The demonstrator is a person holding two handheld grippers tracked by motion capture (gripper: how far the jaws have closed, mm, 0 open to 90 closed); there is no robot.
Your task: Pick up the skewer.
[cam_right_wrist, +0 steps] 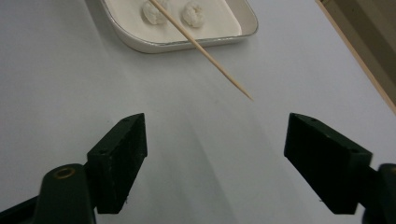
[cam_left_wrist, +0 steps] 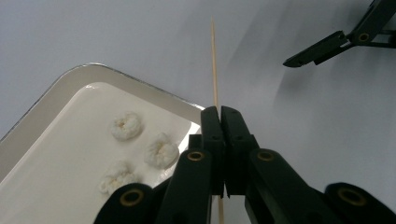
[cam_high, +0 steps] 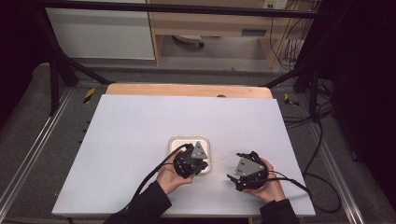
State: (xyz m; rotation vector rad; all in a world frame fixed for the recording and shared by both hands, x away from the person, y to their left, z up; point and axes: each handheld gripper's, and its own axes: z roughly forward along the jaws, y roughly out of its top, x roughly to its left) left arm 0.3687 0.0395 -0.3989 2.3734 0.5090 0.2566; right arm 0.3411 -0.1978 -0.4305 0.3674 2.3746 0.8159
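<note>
My left gripper (cam_left_wrist: 219, 109) is shut on a thin wooden skewer (cam_left_wrist: 214, 60), whose point sticks out past the jaws over the table. Beside it lies a white rectangular tray (cam_left_wrist: 56, 88) holding three white puffy pieces (cam_left_wrist: 126, 126). In the high view the left gripper (cam_high: 204, 164) hovers at the tray's (cam_high: 173, 140) near right corner, and the skewer (cam_high: 219, 161) points right toward my right gripper (cam_high: 233, 165). The right gripper (cam_right_wrist: 215, 128) stands open with nothing between its jaws. The skewer's tip (cam_right_wrist: 233, 84) hangs just ahead of it, and the tray (cam_right_wrist: 187, 44) is farther off.
A white board (cam_high: 140, 126) covers the table, with a wooden strip (cam_high: 187, 89) along its far edge. Black frame bars and cables stand around the table. A cable (cam_high: 149, 177) trails from each gripper toward the near edge.
</note>
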